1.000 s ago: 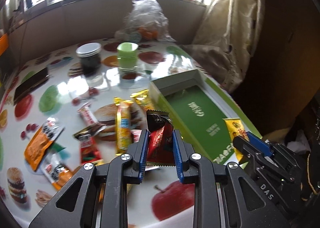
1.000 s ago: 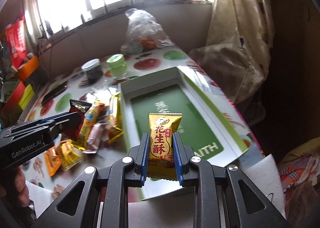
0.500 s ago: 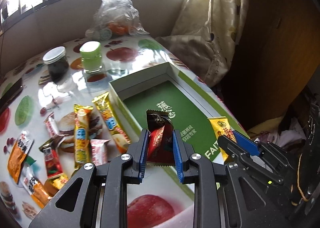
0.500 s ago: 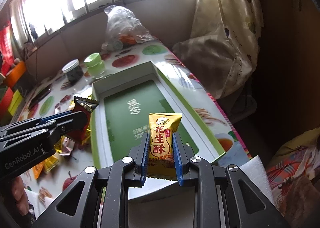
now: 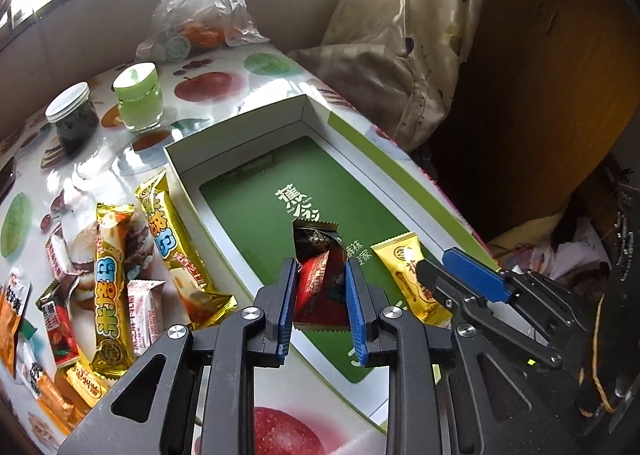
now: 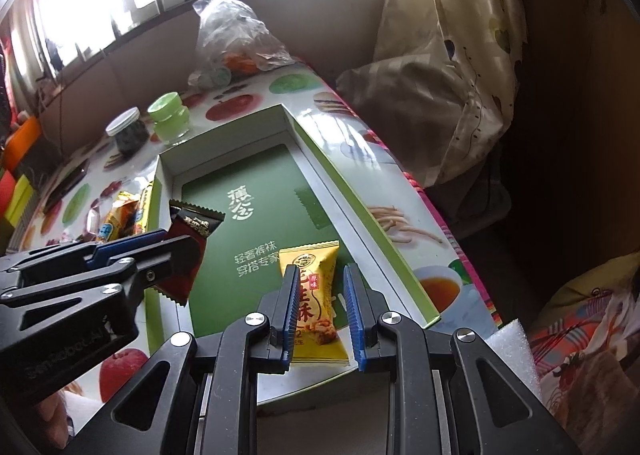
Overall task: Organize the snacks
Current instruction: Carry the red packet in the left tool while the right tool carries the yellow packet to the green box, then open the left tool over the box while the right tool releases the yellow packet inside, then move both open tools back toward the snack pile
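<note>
A red-and-black snack packet (image 5: 320, 287) is pinched in the left gripper (image 5: 322, 299) – jaws nearly closed. A yellow snack packet (image 6: 316, 295) is clamped likewise in the right gripper (image 6: 320, 307), over the green-lined box (image 6: 256, 135).

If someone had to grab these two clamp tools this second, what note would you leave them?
Left gripper: shut on a red and black snack packet, held over the green box.
Right gripper: shut on a yellow snack packet, also over the box.
Done: nothing lies in the box yet.
Left: release both packets into the box, then bring over the loose snacks lying on the table beside it.
</note>
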A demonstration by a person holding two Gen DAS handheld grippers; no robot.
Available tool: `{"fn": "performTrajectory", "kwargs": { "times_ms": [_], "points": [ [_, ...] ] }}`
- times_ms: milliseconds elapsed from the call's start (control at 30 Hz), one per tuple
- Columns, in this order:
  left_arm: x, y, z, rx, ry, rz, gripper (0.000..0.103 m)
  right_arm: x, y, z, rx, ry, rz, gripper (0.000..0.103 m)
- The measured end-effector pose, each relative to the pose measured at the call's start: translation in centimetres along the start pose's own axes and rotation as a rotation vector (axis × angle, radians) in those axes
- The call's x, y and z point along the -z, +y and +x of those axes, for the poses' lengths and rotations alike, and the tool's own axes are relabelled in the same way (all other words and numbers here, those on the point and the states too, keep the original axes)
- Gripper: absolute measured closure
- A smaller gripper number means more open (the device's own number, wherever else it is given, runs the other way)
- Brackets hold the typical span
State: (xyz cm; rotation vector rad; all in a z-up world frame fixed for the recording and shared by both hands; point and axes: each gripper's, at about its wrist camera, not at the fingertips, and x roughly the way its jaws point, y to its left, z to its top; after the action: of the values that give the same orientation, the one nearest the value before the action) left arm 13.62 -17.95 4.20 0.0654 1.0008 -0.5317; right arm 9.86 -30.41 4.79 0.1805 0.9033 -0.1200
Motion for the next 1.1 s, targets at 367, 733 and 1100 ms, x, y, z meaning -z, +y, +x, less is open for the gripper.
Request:
{"fn": "performTrajectory", "kwargs": {
  "times_ms": [367,733,1100],
  "points": [
    [0.2,-0.1,1.6,-0.010,0.048,0.001,0.078,0.0,-0.4,-0.1,0.012,0.003,0.018,0.081],
    [0.2,-0.3,1.8,0.012,0.055,0.005,0.072,0.1,-0.5,-0.5,0.018,0.001,0.030,0.076],
    [0.6,0.1,-0.6,-0.001,0.010,0.002,0.061,0.4,0.1,-1.8,0.023,-0.014,0.032,0.070]
  ]
}}
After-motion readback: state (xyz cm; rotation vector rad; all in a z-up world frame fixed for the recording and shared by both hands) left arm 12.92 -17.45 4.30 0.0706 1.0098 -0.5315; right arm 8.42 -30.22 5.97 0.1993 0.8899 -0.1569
